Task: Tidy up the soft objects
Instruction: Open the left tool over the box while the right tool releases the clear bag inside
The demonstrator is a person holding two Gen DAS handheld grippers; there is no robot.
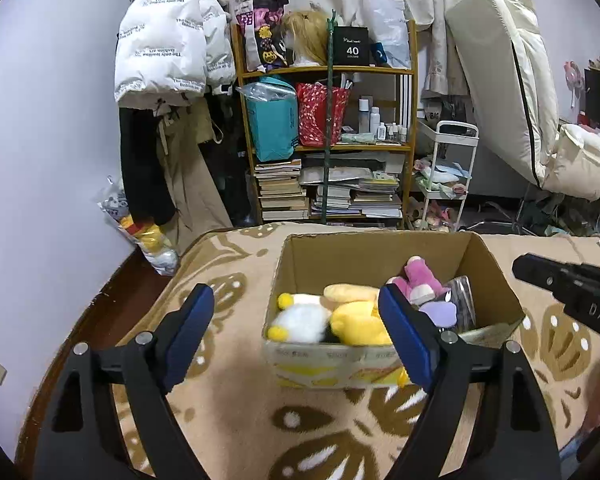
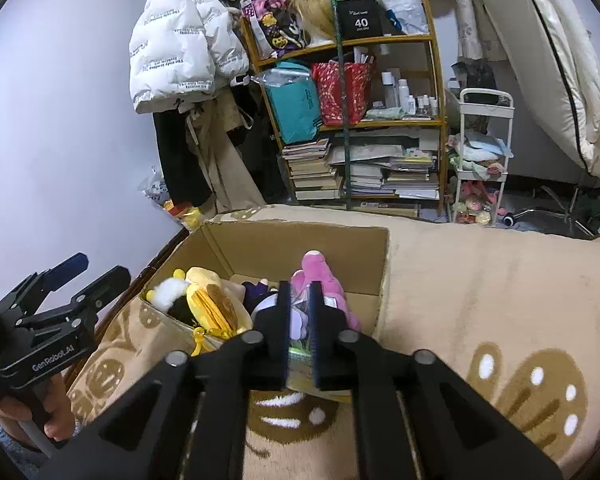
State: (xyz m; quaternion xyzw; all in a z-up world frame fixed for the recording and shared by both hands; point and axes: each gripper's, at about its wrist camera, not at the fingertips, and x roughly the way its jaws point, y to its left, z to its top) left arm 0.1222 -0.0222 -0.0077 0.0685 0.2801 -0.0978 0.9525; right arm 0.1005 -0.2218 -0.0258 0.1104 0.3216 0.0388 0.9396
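Observation:
An open cardboard box (image 1: 496, 280) stands on a tan patterned blanket (image 1: 228, 408). It holds a yellow plush (image 1: 356, 324), a white-and-yellow plush (image 1: 300, 320), a pink plush (image 1: 418, 276) and a purple plush in a clear bag (image 1: 448, 308). My left gripper (image 1: 296, 328) is open and empty, just in front of the box. My right gripper (image 2: 300, 312) hangs over the box (image 2: 300, 236), its jaws nearly closed on the clear bag with the purple plush (image 2: 298, 320). The pink plush (image 2: 320, 276) lies behind it and the yellow plush (image 2: 212, 300) to its left.
A wooden shelf (image 1: 328, 68) with books, bags and bottles stands behind the bed. A white puffer jacket (image 1: 168, 32) hangs at the left, a white cart (image 1: 448, 168) and a leaning mattress (image 1: 504, 80) at the right. A bag of plush toys (image 1: 144, 232) sits on the floor.

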